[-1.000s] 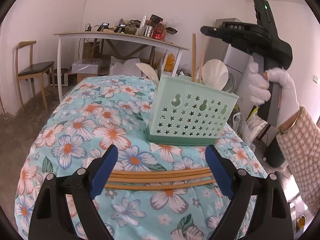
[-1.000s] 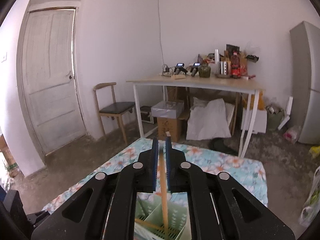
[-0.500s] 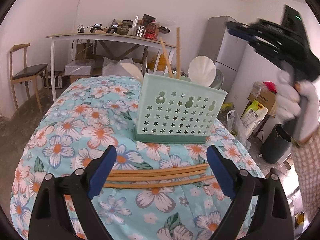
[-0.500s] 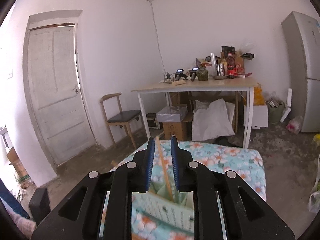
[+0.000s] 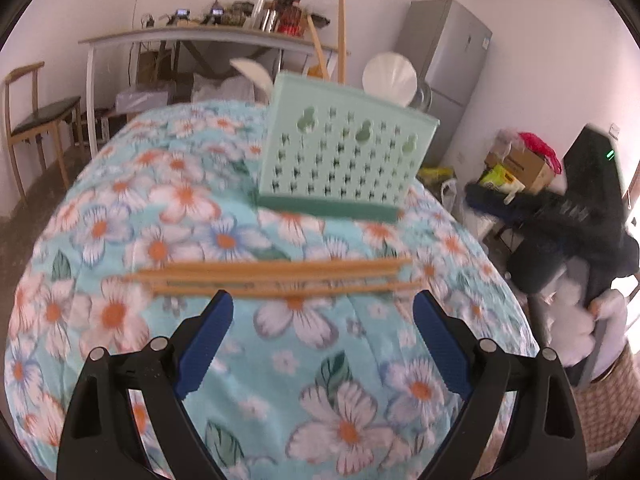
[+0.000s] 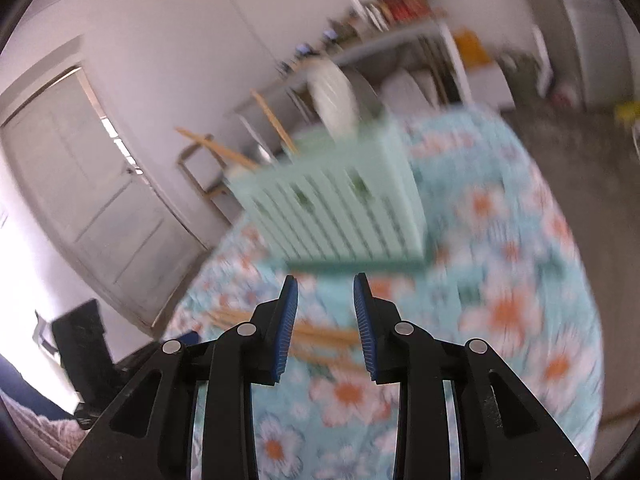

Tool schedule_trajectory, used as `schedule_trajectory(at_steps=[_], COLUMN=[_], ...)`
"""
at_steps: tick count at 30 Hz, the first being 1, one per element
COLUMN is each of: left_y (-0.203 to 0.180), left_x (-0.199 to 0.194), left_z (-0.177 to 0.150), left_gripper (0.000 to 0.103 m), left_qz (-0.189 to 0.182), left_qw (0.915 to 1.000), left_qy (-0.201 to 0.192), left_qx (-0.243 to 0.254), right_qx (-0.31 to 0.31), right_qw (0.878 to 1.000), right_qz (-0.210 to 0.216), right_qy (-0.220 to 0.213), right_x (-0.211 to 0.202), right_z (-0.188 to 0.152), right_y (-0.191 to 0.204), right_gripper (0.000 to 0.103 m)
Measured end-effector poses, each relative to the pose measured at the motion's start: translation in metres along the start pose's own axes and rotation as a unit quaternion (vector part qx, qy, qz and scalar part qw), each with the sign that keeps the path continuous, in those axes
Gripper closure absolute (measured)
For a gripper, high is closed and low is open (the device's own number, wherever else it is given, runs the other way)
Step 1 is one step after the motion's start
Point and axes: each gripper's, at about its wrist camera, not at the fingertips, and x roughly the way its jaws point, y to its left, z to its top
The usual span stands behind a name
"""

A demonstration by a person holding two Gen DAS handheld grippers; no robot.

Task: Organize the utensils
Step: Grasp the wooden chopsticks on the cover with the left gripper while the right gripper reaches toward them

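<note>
A mint green utensil holder (image 5: 344,148) stands on the floral tablecloth (image 5: 200,220) and holds two wooden chopsticks (image 5: 341,36) and white spoons (image 5: 390,76). Several wooden chopsticks (image 5: 272,276) lie flat on the cloth in front of it. My left gripper (image 5: 322,344) is open and empty, just short of those chopsticks. My right gripper (image 6: 325,320) is open and empty, low over the cloth, facing the holder (image 6: 340,208) with the loose chopsticks (image 6: 320,336) beyond its fingers. The right-hand gripper body (image 5: 580,220) shows off the table's right edge.
A long table (image 5: 200,36) with clutter stands at the back wall, a wooden chair (image 5: 36,116) at left, a grey fridge (image 5: 448,68) at right. Boxes and bags (image 5: 516,164) lie on the floor at right. A white door (image 6: 88,192) is at left.
My right gripper let go of a chopstick into the holder, opened, and swung down off to the table's right. My left gripper drew back a little from the flat chopsticks.
</note>
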Motion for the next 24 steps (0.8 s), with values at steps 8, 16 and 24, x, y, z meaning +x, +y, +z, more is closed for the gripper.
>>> schedule_trajectory(at_steps=[8,16,24], left_y=[0.042,0.097,0.110], left_x=[0.010,0.033,0.040], left_z=[-0.003,-0.014,-0.015], left_gripper=[0.035,0.062,0.067], left_qz=[0.001,-0.048,-0.066], left_qw=[0.9923,0.9474,0.9144], left_qy=[0.033,0.041,0.025], left_qx=[-0.120,-0.314,-0.399], right_qx=[0.040,0.051,0.060], right_qw=[0.997,0.996,0.995], right_qz=[-0.015,-0.015,-0.011], right_qy=[0.061,0.076,0.080], right_x=[0.034,0.041,0.042], right_z=[-0.038,-0.048,-0.050], right_y=[-0.011,-0.020,-0.028], right_gripper=[0.073,0.073,0.073])
